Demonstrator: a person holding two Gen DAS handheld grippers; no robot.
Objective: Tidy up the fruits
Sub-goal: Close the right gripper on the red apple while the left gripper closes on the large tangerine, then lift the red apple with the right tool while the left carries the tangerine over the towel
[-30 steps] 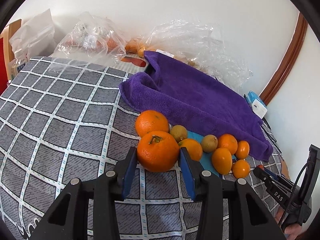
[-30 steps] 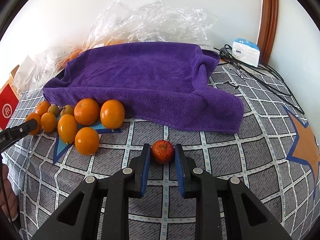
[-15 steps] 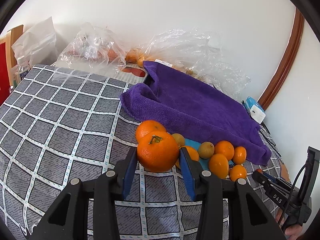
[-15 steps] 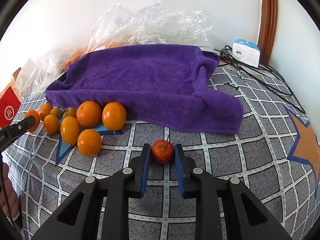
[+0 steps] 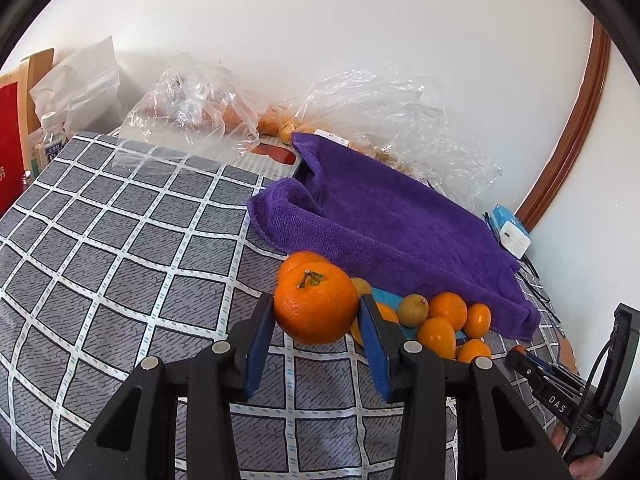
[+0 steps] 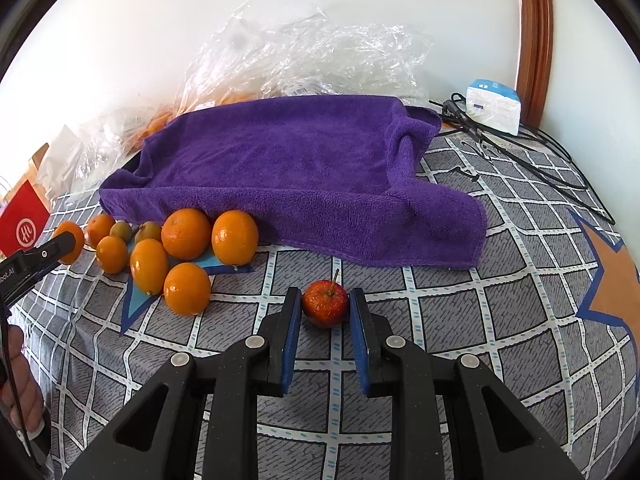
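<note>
My left gripper point(image 5: 316, 312) is shut on a large stemmed orange point(image 5: 316, 307) and holds it above the checked cloth, in front of the fruit pile point(image 5: 444, 320). My right gripper point(image 6: 325, 305) is shut on a small red apple point(image 6: 325, 303) just above the cloth, right of the oranges point(image 6: 186, 234) and small green-brown fruits point(image 6: 121, 231). A purple towel point(image 6: 304, 168) lies behind the pile; it also shows in the left wrist view point(image 5: 384, 216). The left gripper tip with its orange shows at the far left of the right wrist view point(image 6: 64, 242).
Crumpled clear plastic bags point(image 5: 192, 116) with more fruit line the wall. A white-blue box point(image 6: 494, 106) and black cables point(image 6: 532, 156) lie at the back right. A red box point(image 6: 24, 228) and a bottle point(image 5: 50, 142) stand at the left edge.
My left gripper has lifted the large orange up and away from the pile. My right gripper has risen slightly with the apple.
</note>
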